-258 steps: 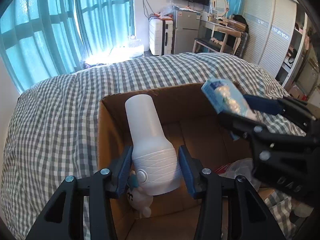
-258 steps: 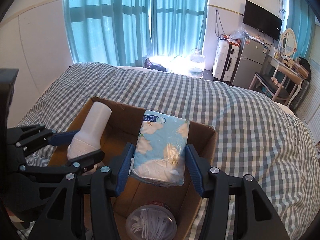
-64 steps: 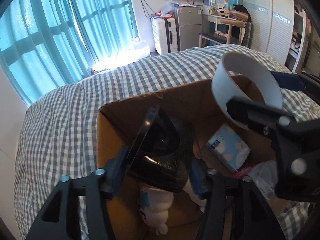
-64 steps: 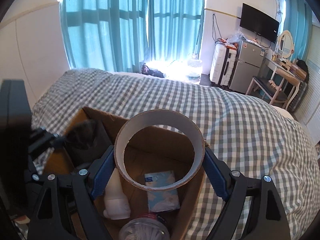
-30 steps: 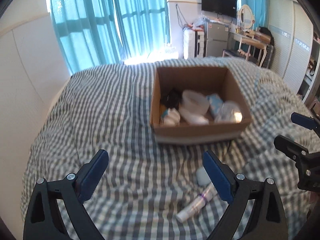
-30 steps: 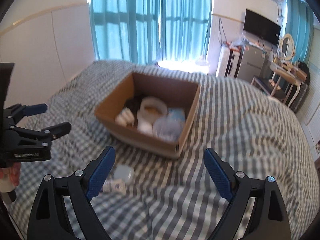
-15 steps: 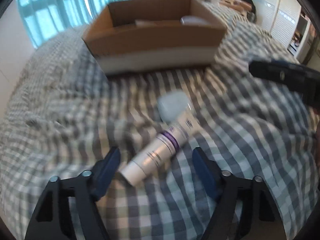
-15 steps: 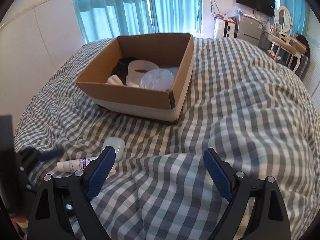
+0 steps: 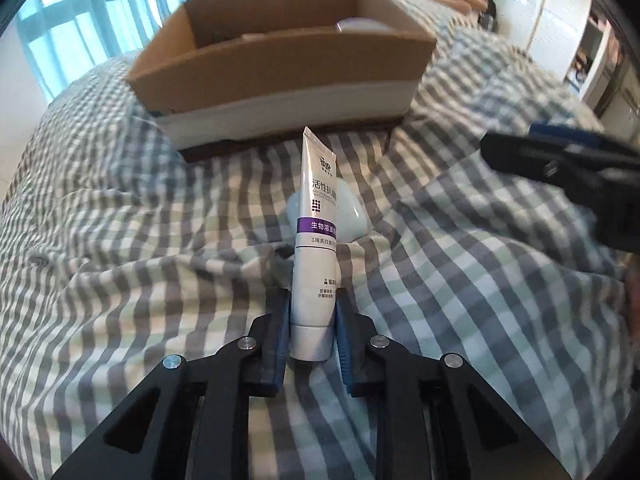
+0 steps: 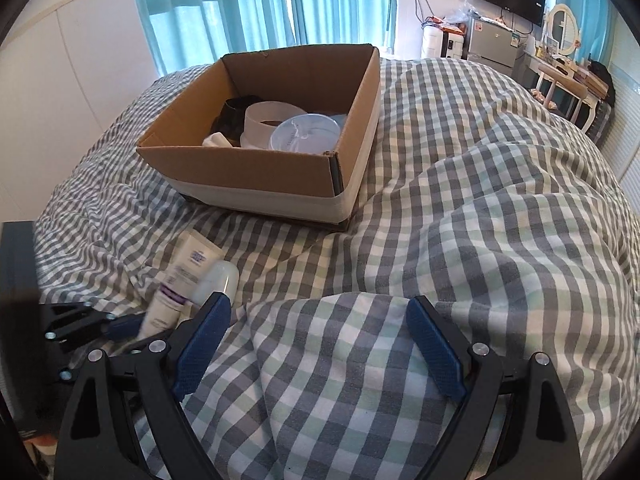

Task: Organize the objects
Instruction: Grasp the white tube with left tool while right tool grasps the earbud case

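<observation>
1. Left gripper (image 9: 313, 322) has just closed its jaws on the white tube (image 9: 316, 240), pads pressing the cap end; the tube's crimped end points toward the cardboard box (image 9: 280, 68).
2. Tube text: purple band with white Chinese characters, reads roughly "生物溶…", above it "活性抗…", below "3周亮白…"; small warning triangle and fine print near the cap, too small to read. Logo at the crimp is unreadable.
3. Pale rounded object (image 9: 352, 210) lies on the checked duvet (image 9: 460, 280) just behind the tube, partly hidden by it; touching or not, cannot tell.
4. Right gripper (image 10: 318, 344) jaws wide apart, only duvet between them; it sits right of the tube, pale object just beside its left fingertip.
5. Box sits mid-bed, white band round its base, near wall facing the grippers. Inside: white ring (image 10: 268, 120), clear lid (image 10: 304, 134), black item (image 10: 234, 114). No readable print on the box.
6. Open duvet right of the box to the bed's right edge; folds raised in front of the right gripper.
</observation>
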Demonstrator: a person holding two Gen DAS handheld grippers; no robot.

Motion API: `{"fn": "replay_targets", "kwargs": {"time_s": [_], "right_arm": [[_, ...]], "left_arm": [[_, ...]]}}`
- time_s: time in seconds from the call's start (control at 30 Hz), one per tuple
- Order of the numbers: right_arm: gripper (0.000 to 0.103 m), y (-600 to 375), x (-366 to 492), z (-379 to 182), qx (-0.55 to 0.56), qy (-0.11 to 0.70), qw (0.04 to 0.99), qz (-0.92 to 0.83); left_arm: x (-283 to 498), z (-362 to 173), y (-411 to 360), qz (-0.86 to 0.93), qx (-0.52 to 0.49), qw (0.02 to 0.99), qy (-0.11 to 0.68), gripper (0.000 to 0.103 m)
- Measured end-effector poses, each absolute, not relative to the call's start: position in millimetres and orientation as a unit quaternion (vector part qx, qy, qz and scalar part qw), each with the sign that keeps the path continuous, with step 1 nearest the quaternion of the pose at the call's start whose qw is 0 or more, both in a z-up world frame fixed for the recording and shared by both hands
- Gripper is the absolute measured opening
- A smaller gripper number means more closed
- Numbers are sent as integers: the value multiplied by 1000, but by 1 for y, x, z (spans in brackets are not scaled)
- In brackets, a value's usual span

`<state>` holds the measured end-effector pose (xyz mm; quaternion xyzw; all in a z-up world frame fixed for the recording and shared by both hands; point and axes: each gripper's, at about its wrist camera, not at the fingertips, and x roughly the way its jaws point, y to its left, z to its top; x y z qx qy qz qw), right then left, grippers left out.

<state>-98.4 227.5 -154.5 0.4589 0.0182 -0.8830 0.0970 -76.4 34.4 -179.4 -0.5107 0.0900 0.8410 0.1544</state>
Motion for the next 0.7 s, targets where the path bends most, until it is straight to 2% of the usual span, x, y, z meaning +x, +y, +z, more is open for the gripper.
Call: {"fn": "replay_targets", "kwargs": {"time_s": [0.2,0.37,0.7], "right_arm": [[90,217,-95,-146,442,41,99,-891],[90,187,-102,-143,439,76,117,-888],[89,127,-146,-190,498,90,149,-850]], "left_arm": [[-69,-146,2,867,-478,138,42,20],[-96,-137,-22,876,-469,108,30,20],[-123,-157,-53,875,-478,72,16,20]]}}
